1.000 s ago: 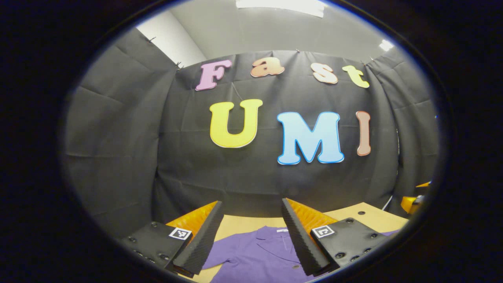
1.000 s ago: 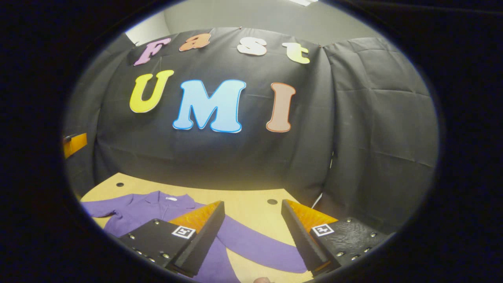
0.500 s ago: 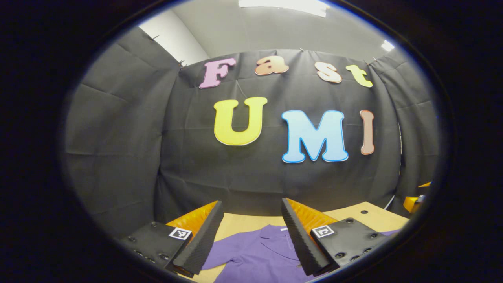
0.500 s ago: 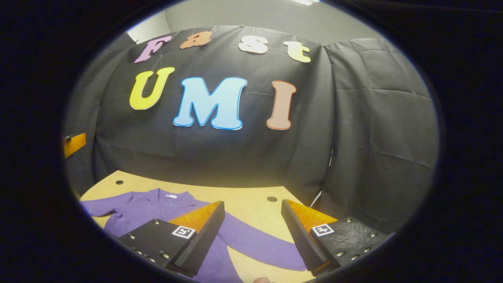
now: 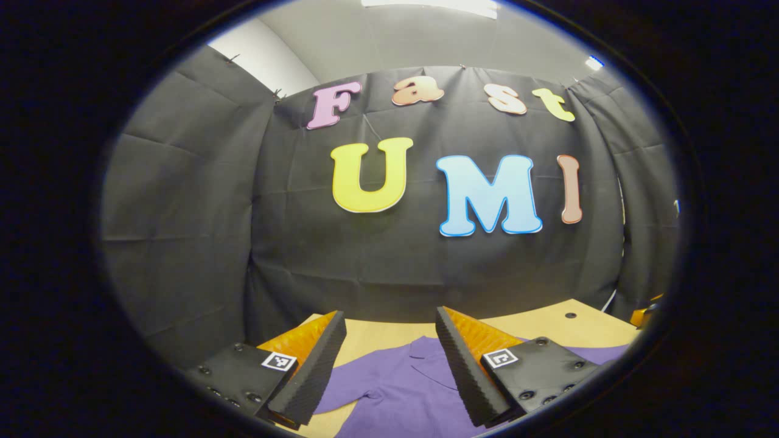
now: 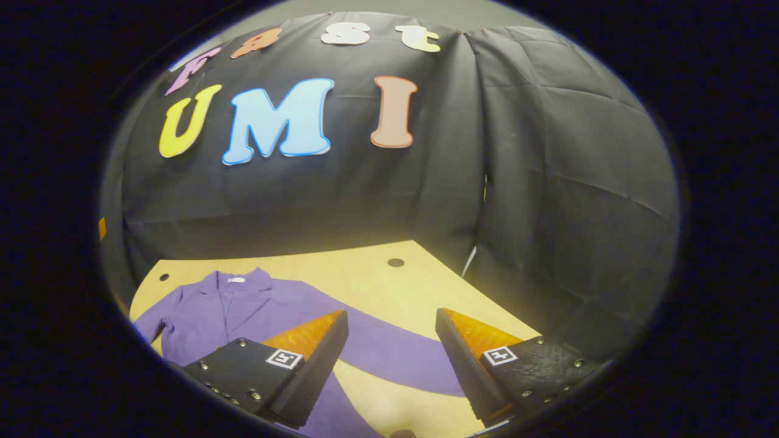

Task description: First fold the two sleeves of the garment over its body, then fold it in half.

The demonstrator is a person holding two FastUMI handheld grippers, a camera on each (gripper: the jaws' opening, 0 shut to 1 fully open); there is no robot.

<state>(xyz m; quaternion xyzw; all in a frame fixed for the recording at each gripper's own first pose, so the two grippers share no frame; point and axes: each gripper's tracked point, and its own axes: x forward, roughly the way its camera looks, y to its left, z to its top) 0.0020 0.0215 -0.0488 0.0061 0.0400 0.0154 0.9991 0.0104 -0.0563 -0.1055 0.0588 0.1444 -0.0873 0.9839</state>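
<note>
A purple collared garment [image 6: 243,310] lies flat on the light wooden table [image 6: 377,286], collar toward the back wall. One long sleeve [image 6: 389,356] stretches out to the right, passing under my right gripper [image 6: 389,331], which hangs open above it with nothing between its fingers. In the left gripper view the garment's [image 5: 401,383] collar and shoulder lie below my left gripper [image 5: 389,331], also open and empty above the table. The garment's lower part is hidden behind the fingers.
Black cloth walls close the booth behind and on both sides of the table. Small dark holes [image 6: 395,263] mark the tabletop near its back edge. An orange object [image 5: 639,316] sits at the right edge of the left gripper view.
The right gripper view has tilted down and swung right, showing more of the table and sleeve. The left gripper view has tilted down slightly. Both grippers stay open.
</note>
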